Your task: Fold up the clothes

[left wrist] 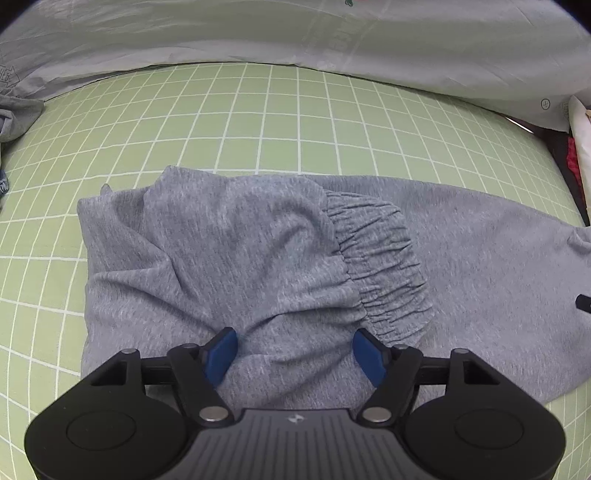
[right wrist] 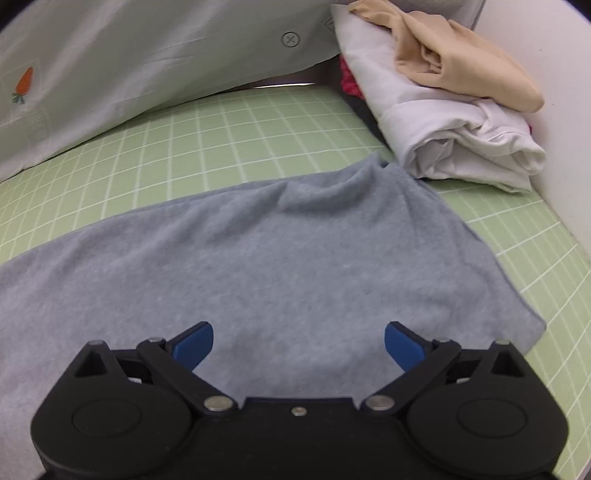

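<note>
Grey sweatpants (left wrist: 258,258) lie on the green checked sheet (left wrist: 258,122), folded over so the elastic waistband (left wrist: 384,266) rests on top of the lower layer. My left gripper (left wrist: 293,350) is open, its blue pads just above the near edge of the folded part. The right wrist view shows the flat grey fabric (right wrist: 258,266) of the same garment. My right gripper (right wrist: 299,341) is open over it and holds nothing.
A pale quilt (left wrist: 332,33) with a carrot print (right wrist: 24,83) lies along the far side. A pile of white (right wrist: 454,133) and beige (right wrist: 461,62) clothes sits at the right by a white wall. Another grey cloth (left wrist: 18,114) lies far left.
</note>
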`<act>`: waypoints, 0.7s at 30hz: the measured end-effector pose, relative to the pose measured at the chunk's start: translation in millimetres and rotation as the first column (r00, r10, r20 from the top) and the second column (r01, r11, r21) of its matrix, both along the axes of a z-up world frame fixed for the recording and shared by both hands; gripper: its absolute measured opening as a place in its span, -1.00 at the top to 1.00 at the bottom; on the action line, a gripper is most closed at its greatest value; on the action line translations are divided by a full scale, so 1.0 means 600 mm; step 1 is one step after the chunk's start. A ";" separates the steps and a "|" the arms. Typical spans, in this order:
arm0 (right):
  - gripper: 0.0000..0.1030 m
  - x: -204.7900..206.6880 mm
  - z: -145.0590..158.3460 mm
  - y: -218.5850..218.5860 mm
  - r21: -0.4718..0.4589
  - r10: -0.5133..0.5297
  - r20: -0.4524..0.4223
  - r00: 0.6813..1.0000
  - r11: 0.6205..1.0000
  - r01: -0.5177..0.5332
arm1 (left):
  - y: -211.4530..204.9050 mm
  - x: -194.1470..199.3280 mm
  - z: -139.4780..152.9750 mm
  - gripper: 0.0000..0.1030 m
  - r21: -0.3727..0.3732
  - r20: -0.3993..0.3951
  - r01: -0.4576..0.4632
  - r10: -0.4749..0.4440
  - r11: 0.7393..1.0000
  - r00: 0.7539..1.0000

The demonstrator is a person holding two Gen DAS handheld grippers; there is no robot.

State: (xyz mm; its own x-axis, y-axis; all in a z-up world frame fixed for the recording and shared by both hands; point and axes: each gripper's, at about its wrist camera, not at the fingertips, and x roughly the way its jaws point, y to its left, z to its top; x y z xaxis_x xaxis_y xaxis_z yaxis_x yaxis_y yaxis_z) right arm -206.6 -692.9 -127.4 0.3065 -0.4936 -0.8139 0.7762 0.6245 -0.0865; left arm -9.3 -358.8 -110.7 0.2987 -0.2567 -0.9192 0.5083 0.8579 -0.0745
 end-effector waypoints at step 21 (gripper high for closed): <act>-1.00 -0.071 -0.055 -0.217 0.025 -0.046 0.105 0.993 0.999 0.044 | -0.050 0.010 -0.018 -0.53 0.143 0.010 -0.020 0.019 0.989 1.000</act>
State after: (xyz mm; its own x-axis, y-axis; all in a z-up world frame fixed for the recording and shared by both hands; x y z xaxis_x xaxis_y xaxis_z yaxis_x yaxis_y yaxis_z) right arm -249.1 -823.0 -160.6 0.3687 -0.4910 -0.7893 0.8078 0.5894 0.0106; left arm -3.5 -388.8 -121.4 0.3108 -0.1164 -0.9433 0.4917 0.8691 0.0548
